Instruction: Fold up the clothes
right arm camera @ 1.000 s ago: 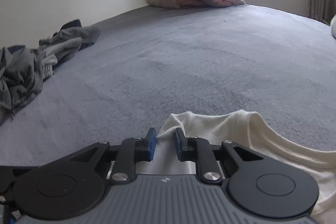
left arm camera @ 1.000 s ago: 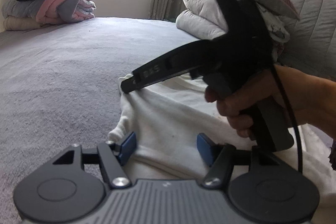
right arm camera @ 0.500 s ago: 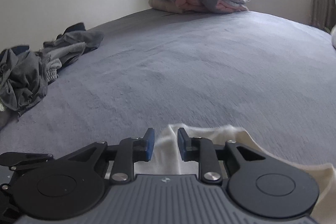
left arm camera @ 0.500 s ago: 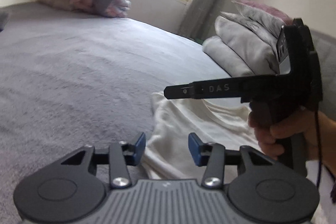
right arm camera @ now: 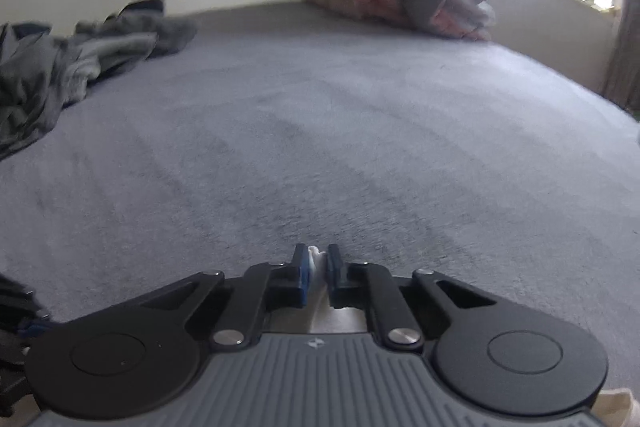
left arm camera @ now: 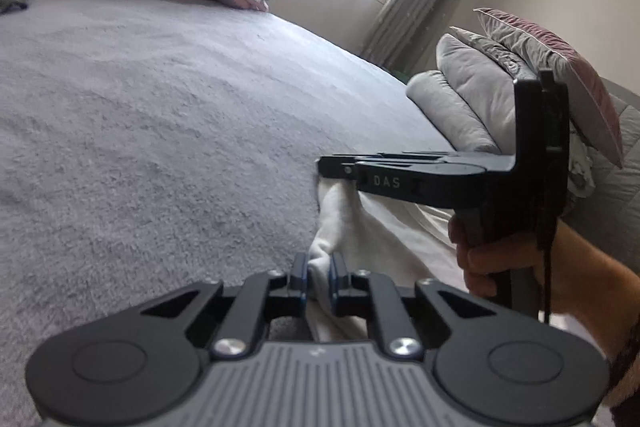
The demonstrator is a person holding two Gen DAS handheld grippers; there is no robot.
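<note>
Gripping: left gripper (left arm camera: pixel 319 275) fingers pinching white shirt (left arm camera: pixel 372 235) edge; right gripper (right arm camera: pixel 317 269) likewise.
Shirt place: near right on grey bed (left arm camera: pixel 160 99).
Shirt axis: stretched near-to-far between grippers.
Look: cream, creased.

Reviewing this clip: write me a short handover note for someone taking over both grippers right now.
Left gripper: shut on the edge of the white garment.
Right gripper: shut on another bit of the same white cloth, held just above the grey bed.
Garment hangs between the two grippers, lifted at that edge.
Done: both grips made. Left: no fold shows yet; the whole fold likely remains.
</note>
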